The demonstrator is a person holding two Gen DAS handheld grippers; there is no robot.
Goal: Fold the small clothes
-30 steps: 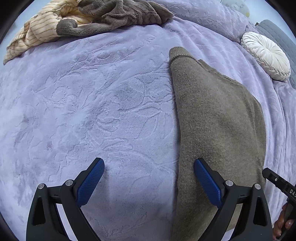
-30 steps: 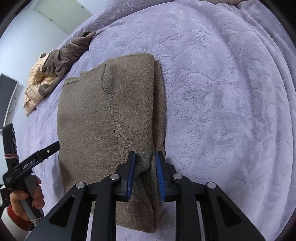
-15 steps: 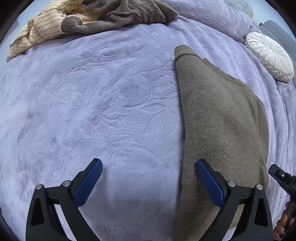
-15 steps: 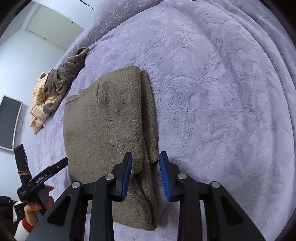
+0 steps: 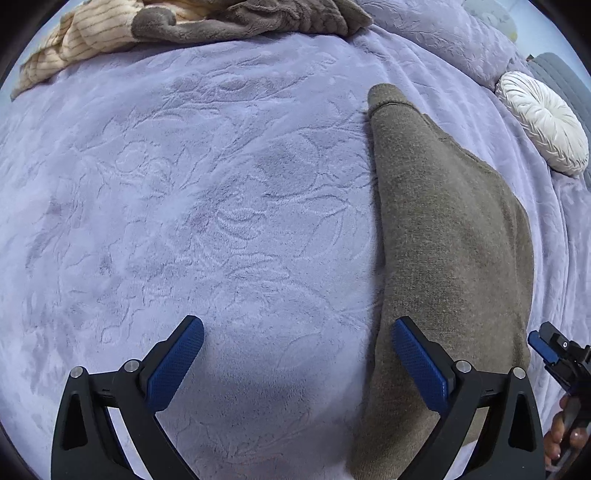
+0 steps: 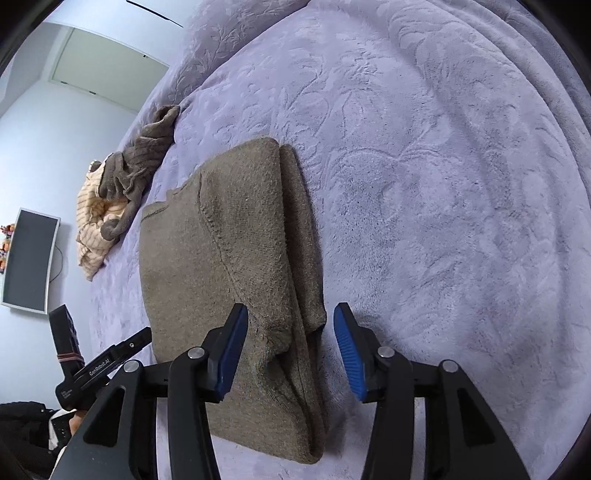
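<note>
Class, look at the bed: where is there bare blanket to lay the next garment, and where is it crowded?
Bare lilac blanket lies between the folded brown sweater and the clothes pile, and on the sweater's far side in the right wrist view. It is crowded at the pile and the white cushion.

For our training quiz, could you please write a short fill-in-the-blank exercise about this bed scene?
1. The folded brown sweater lies on a ____ blanket.
2. The round cushion is ____.
3. The right gripper fingers stand ____, no longer pinching the sweater.
4. The left gripper holds ____.

Missing words: purple; white; open; nothing
</note>
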